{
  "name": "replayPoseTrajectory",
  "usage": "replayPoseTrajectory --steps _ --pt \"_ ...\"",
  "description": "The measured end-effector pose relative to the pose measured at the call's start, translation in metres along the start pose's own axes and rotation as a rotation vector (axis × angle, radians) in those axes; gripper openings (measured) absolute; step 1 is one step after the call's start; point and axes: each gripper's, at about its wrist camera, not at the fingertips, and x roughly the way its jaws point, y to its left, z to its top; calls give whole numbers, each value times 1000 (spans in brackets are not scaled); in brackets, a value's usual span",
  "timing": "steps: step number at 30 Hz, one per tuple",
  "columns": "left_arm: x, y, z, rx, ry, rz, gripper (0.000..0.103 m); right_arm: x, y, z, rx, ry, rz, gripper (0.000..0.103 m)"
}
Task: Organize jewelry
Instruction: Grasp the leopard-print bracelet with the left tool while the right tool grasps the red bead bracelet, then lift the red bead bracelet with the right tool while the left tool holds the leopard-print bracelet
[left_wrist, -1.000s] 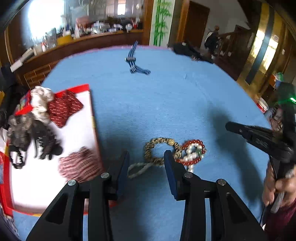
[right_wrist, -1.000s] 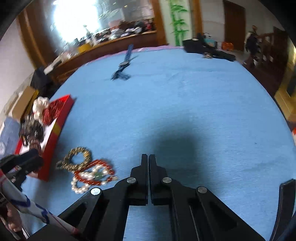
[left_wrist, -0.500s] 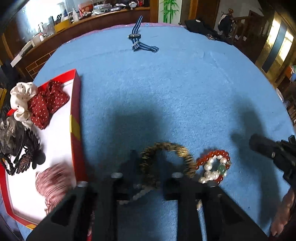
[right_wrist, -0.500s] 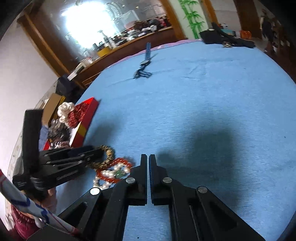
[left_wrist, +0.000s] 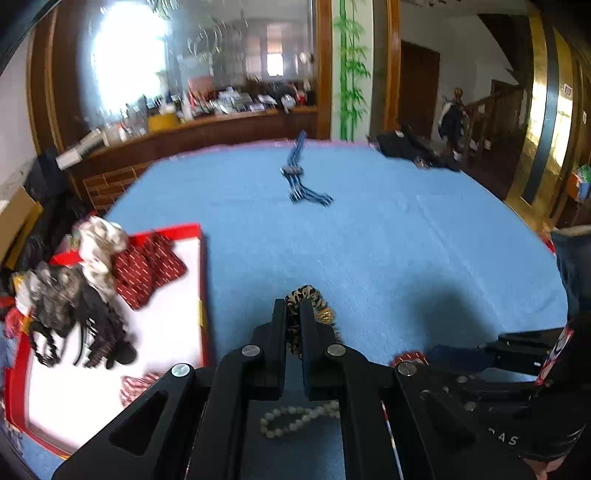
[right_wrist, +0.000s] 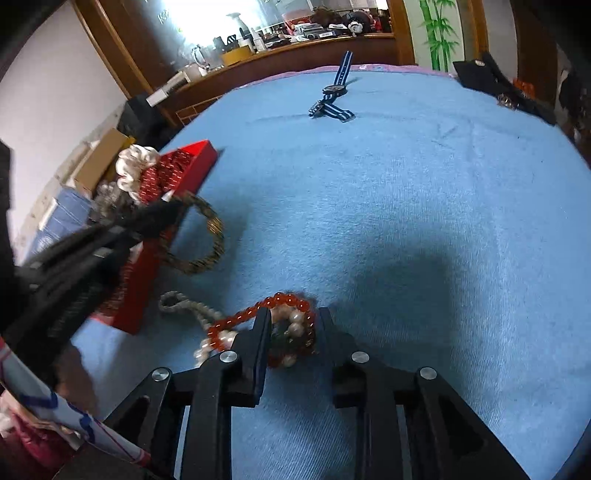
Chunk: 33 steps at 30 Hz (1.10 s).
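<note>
In left gripper (left_wrist: 293, 314), upright bracelet (left_wrist: 308, 295)

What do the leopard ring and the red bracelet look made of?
The leopard ring, pinched in the left tool, looks like printed fabric, matte, with a gold glittery patch. The red bracelet, between the open right tool's fingers, looks like glossy glass or stone beads.

One leopard scrunchie (left_wrist: 306, 295), one beige bead strand (right_wrist: 192, 308), one red bracelet (right_wrist: 284, 301), one pearl bracelet (right_wrist: 295, 326), one striped watch (right_wrist: 334, 99), one red tray (left_wrist: 201, 266).
</note>
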Motion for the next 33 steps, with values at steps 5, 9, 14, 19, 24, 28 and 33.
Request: replayPoseTrajectory --steps 5,9,14,19,24,28,33 --pt "0 -2 2 24 -28 32 6 -9 -3 0 -27 -52 -36 10" --pt "3 -3 1 34 -27 46 6 -17 -9 1 3 -92 -31 8" --pt "1 -5 -1 46 -43 86 6 -30 -16 3 45 -152 -23 8" --pt "0 -5 -1 55 -61 122 6 -29 -16 3 44 -138 -11 8" --pt "-5 -2 0 53 -99 181 6 -15 -11 1 14 -80 -30 9" --pt "-11 2 1 43 -136 224 6 -10 -7 -1 -9 -61 -40 18" --pt "-14 4 2 41 -160 245 6 -8 -6 -2 -19 -58 -66 30"
